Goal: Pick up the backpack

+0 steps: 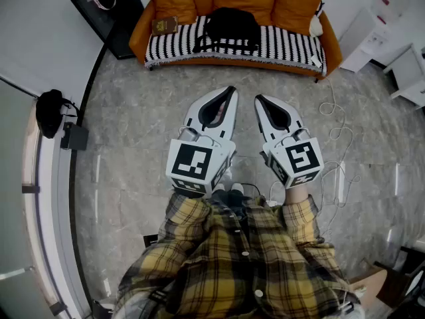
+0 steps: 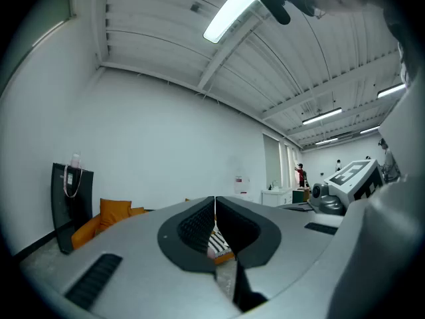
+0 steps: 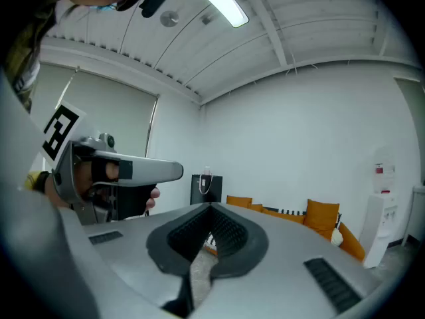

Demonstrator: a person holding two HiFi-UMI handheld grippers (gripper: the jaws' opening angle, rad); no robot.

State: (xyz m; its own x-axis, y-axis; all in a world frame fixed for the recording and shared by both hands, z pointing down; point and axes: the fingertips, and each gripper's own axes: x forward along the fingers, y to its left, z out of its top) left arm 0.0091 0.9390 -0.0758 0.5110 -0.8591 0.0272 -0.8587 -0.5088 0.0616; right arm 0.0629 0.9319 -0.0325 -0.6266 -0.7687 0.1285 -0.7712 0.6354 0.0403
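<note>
Both my left claw (image 1: 230,92) and my right claw (image 1: 259,100) are pinched shut on nothing, well apart from the black backpack (image 1: 230,26) lying mid-seat on the sofa (image 1: 292,48).

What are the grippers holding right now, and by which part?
Nothing. The left gripper and right gripper are both shut and empty; the backpack lies on the sofa, well away from both.

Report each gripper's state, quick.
Left gripper: closed, holding nothing.
Right gripper: closed, holding nothing.
</note>
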